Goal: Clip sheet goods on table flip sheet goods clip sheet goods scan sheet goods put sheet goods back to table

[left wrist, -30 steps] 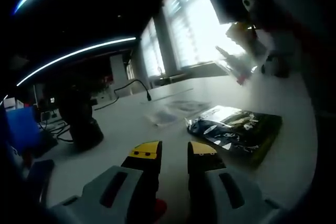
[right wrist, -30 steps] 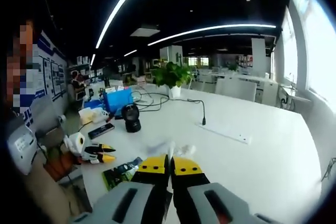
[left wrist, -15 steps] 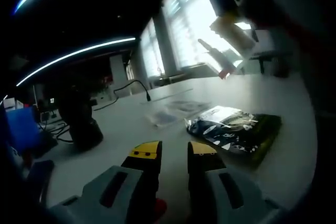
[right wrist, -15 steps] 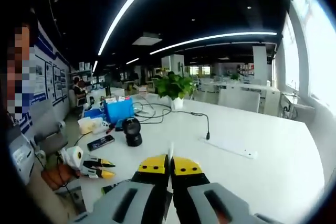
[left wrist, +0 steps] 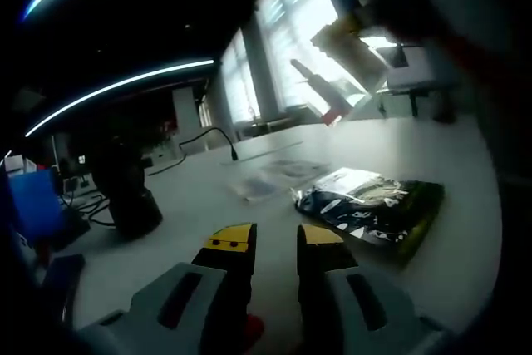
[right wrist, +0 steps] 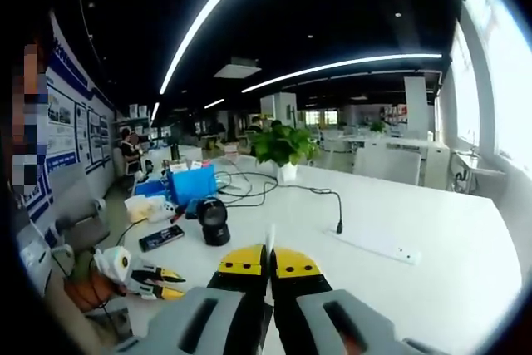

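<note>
My right gripper (right wrist: pixel 268 260) is shut on a thin clear sheet packet (right wrist: pixel 269 239), whose edge sticks up between the yellow tips. In the left gripper view the same right gripper (left wrist: pixel 342 49) hangs high at the upper right, and the packet (left wrist: pixel 314 89) slants down from it against the bright window. My left gripper (left wrist: pixel 274 239) is open just above the white table (left wrist: pixel 199 205), with nothing between its fingers. A dark printed packet (left wrist: pixel 374 209) lies on the table to its right. The left gripper (right wrist: pixel 166 278) also shows at the lower left of the right gripper view.
A black scanner (right wrist: pixel 214 222) stands on the table, and shows as the scanner (left wrist: pixel 125 193) left of my left gripper. Two clear packets (left wrist: pixel 270 182) lie ahead. A blue box (right wrist: pixel 193 184), a potted plant (right wrist: pixel 283 143), a gooseneck microphone (right wrist: pixel 339 222) and cables sit farther back.
My right gripper has risen with the packet; in the left gripper view it has shifted up and left. The dark packet has slid out of the bottom of the right gripper view. The left gripper is still.
</note>
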The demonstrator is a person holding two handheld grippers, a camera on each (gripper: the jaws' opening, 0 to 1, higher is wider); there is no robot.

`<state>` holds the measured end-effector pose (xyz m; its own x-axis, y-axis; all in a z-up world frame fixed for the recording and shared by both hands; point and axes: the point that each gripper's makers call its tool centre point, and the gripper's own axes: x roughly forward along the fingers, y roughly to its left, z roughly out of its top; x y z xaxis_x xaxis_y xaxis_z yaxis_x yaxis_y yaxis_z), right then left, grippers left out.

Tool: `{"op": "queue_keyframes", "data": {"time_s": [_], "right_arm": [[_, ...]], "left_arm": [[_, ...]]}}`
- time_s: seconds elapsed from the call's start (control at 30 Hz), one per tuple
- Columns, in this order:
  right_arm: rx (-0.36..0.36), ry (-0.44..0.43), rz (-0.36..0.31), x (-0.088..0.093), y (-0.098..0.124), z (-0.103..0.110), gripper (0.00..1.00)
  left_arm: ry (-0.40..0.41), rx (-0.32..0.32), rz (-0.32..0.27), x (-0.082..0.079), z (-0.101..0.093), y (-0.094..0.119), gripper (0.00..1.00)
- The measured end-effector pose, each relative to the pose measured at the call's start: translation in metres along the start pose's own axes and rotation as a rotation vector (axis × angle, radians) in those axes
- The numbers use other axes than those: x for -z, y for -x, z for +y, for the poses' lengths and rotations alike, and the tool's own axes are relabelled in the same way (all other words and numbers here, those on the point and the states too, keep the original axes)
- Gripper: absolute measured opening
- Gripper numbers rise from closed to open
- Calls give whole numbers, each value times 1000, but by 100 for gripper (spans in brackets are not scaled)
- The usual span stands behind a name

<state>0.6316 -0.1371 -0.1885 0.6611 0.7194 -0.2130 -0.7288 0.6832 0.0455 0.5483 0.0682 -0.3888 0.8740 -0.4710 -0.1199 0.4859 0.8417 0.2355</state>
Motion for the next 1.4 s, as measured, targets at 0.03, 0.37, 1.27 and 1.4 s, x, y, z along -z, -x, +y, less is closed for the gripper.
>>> {"op": "queue_keyframes", "data": {"time_s": [0.03, 0.37, 1.27, 1.4], "right_arm": [[-1, -3, -2, 0, -2, 1, 0], [-28, -45, -23, -4, -26, 5, 0], [31, -57, -69, -2, -105, 26, 0], [29, -72, -79, -4, -117, 27, 0]], "left_arm": [[0, 0, 0, 0, 0, 0, 13], [0, 2, -1, 0, 0, 0, 13], [11, 6, -4, 0, 1, -2, 13], [10, 6, -5, 0, 0, -2, 13]]}}
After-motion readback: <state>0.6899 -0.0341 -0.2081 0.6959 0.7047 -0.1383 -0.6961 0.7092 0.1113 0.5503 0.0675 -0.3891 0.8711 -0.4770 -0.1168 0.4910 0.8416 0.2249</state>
